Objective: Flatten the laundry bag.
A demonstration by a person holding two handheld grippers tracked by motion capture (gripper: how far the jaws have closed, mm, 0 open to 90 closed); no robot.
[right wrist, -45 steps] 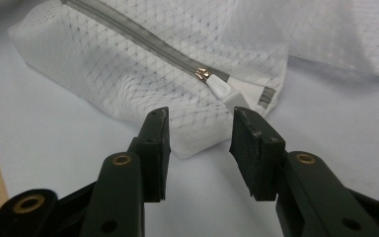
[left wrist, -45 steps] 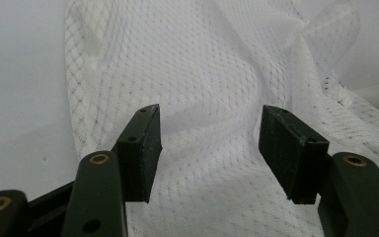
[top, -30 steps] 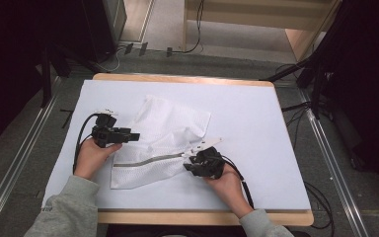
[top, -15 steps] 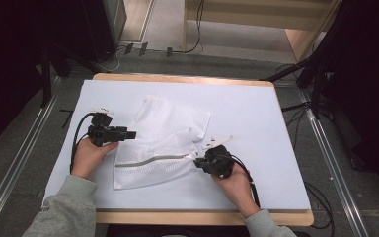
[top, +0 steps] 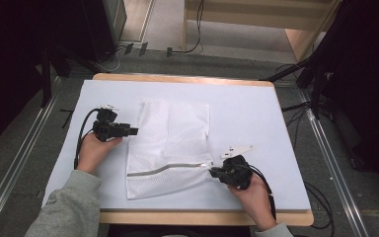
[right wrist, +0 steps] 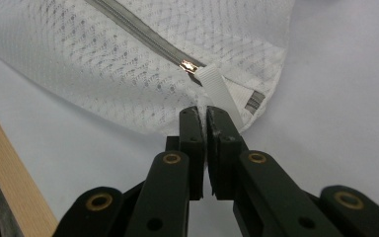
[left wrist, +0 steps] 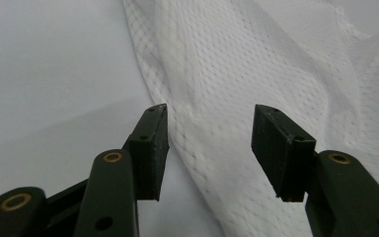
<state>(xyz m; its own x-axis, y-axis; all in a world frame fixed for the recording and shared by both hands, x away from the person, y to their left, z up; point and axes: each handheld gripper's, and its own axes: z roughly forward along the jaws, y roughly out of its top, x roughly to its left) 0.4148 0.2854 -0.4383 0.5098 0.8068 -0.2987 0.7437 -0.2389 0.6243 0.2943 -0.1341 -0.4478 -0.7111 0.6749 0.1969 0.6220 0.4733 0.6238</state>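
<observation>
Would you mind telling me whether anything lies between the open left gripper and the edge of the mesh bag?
Nothing visible does. The left gripper is open, and in its own view the mesh bag's edge runs between the jaws over the bare white table cover. The right gripper is shut on the zipper's white pull tab.

A wooden table point(top: 182, 78) carries a white sheet point(top: 256, 118) over almost its whole top. A white mesh bag point(top: 170, 143) lies flat mid-sheet, nearer the front edge.

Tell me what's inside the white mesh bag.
Nothing shows through the mesh bag: it lies flat on the table, zipper closed, the right gripper pinching the pull tab. Where the mesh is folded double, thin contents could hide.
</observation>
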